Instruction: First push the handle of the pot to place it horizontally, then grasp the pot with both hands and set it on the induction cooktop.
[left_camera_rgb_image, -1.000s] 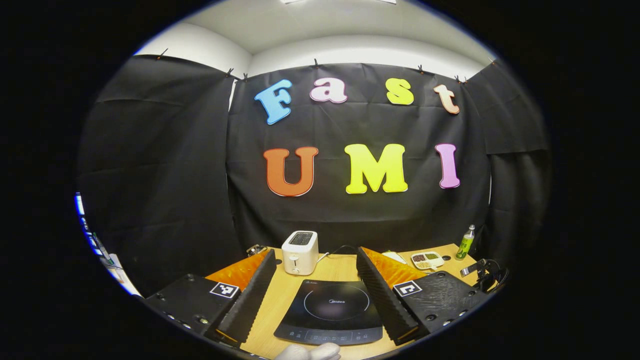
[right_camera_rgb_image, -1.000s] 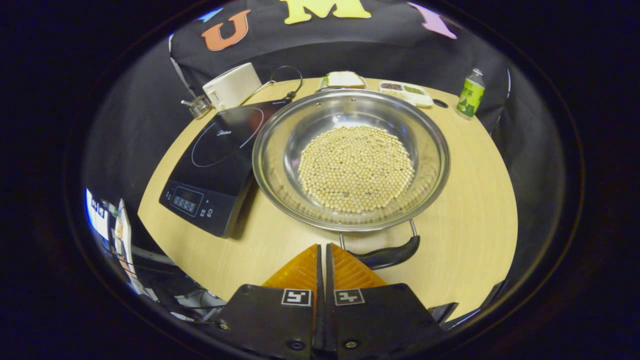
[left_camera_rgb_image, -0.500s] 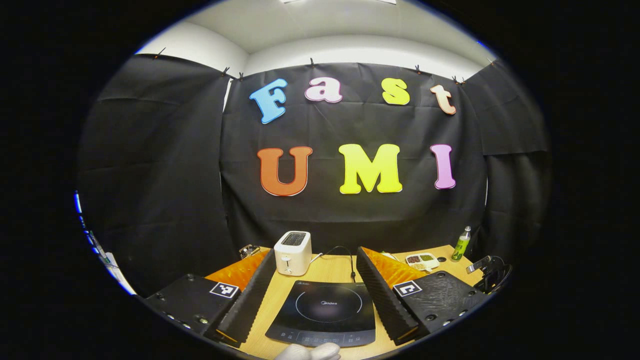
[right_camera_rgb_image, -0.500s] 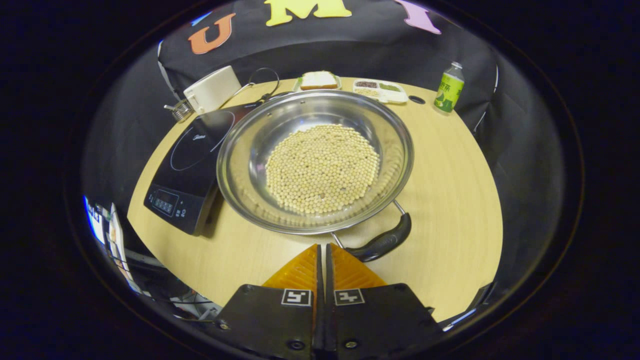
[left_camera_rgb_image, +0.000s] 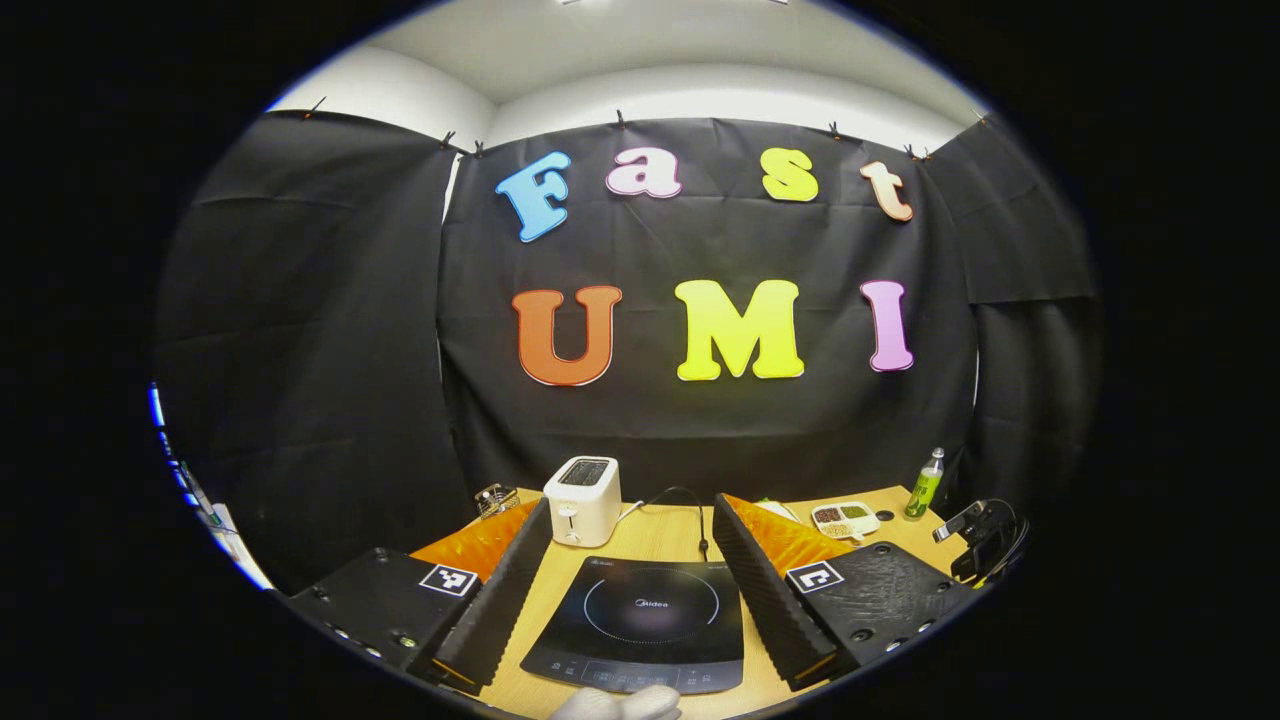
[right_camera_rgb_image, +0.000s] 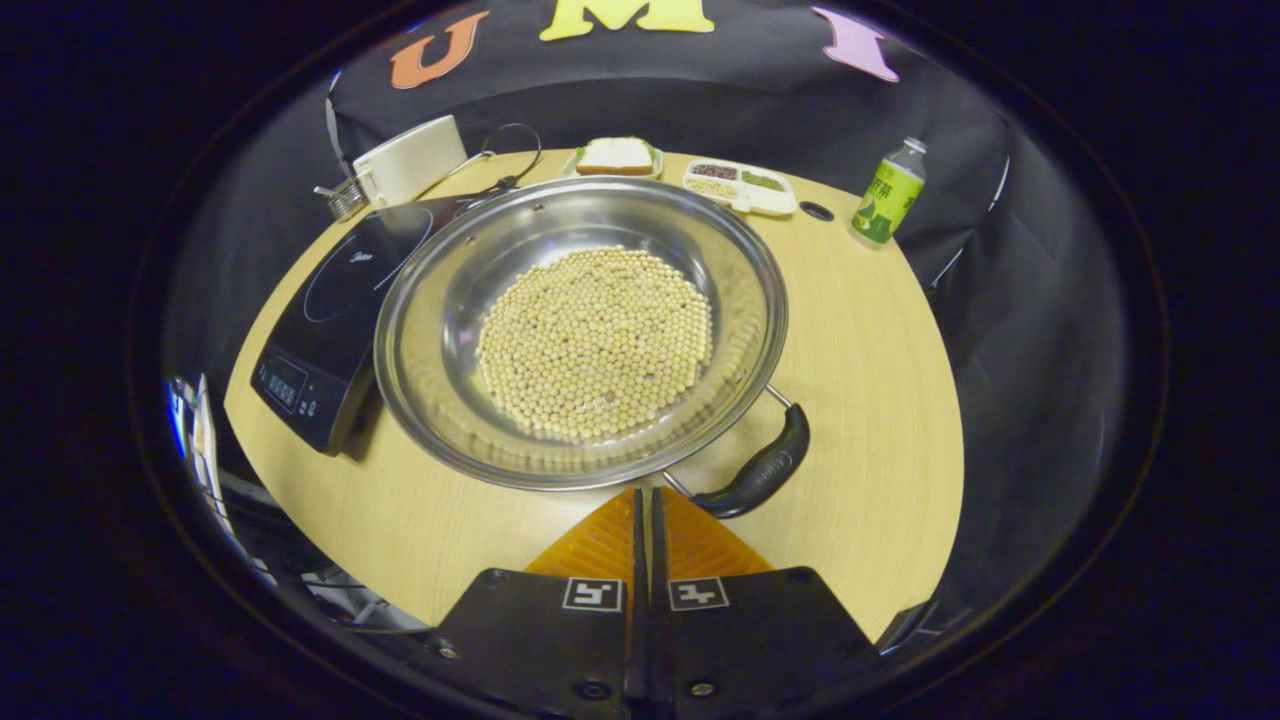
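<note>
Near the table's front edge, your right gripper (right_camera_rgb_image: 642, 500) sits fingers pressed together, just left of the pot handle (right_camera_rgb_image: 758, 472). Your left gripper (left_camera_rgb_image: 630, 560) spreads wide, framing the cooktop (left_camera_rgb_image: 640, 620). Pot (right_camera_rgb_image: 580, 330) rests beside the cooktop; toaster (left_camera_rgb_image: 582, 498) stands beyond.

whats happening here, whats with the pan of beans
A person holds a two-finger gripper in each hand over a wooden table. The right gripper, jaws closed, is right at the near rim of a steel pot filled with soybeans, beside its black handle, which sits at an angle. The pot is on the table next to the induction cooktop, not on it. The left gripper hangs open above the cooktop, holding nothing.
</note>
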